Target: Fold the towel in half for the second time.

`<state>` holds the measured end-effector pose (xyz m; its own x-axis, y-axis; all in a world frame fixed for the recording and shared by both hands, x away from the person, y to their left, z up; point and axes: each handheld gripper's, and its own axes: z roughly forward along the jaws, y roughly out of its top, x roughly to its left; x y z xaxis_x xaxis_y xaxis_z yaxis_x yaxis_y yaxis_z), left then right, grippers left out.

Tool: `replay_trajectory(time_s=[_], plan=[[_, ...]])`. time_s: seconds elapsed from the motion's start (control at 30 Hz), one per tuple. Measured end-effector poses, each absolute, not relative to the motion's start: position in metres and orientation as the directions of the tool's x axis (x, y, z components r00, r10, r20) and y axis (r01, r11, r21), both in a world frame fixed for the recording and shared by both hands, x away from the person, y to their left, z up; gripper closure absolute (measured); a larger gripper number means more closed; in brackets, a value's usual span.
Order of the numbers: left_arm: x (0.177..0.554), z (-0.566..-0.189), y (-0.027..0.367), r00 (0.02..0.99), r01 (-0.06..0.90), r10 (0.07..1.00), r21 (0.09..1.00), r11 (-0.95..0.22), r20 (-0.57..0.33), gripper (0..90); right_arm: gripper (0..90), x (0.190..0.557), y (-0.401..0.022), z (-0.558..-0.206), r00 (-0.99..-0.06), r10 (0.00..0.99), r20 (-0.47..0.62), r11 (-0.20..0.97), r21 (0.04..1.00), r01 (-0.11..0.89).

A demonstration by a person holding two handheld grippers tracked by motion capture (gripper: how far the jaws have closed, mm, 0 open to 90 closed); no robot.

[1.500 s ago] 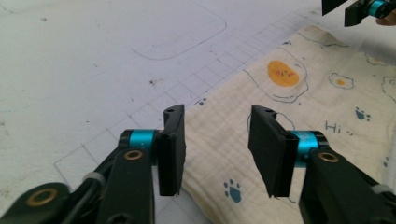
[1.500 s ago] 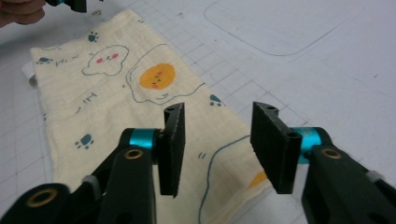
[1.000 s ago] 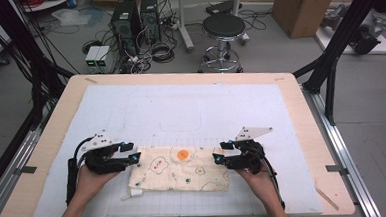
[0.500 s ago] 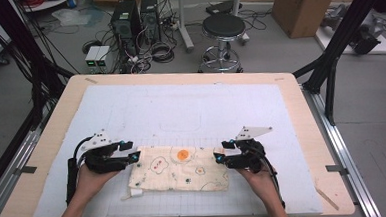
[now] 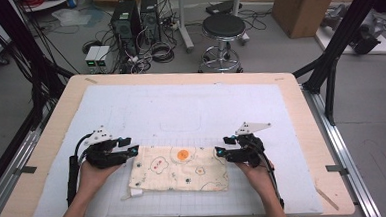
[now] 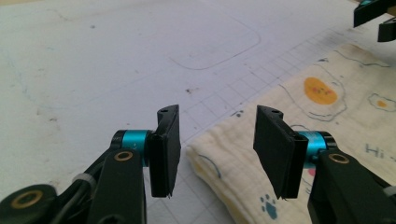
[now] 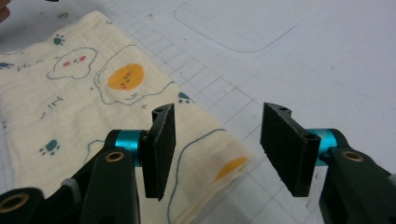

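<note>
Item: folded cloth (image 5: 179, 168), long axis lying left-right across the worktop (image 5: 181, 109). I am holding the left gripper (image 6: 217, 149) and right gripper (image 7: 224, 149) over its far corners. Both sets of fingers are standing apart, gripping nothing.

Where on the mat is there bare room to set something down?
The whole far half of the white mat, beyond the folded cloth, is bare, as are strips outside each gripper. It is crowded along the near edge: the left gripper and right gripper, both open, flank the cloth's ends.
</note>
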<state>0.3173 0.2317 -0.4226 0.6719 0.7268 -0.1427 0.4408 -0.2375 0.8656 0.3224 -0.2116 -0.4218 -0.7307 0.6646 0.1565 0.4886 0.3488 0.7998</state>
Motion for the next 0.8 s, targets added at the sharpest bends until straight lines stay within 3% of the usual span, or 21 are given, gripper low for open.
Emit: replay_trajectory(time_s=[0.57,0.8], plan=[[0.336,-0.443,0.216,0.629,0.536,0.757,0.805,-0.255,-0.179,53.4,54.3,0.336,-0.218,-0.438,-0.685,0.690,0.235,0.334,0.736,0.589],[0.338,-0.446,0.216,0.637,0.558,0.747,0.781,-0.279,-0.188,63.0,62.5,0.337,-0.212,-0.442,-0.702,0.674,0.232,0.378,0.708,0.597]])
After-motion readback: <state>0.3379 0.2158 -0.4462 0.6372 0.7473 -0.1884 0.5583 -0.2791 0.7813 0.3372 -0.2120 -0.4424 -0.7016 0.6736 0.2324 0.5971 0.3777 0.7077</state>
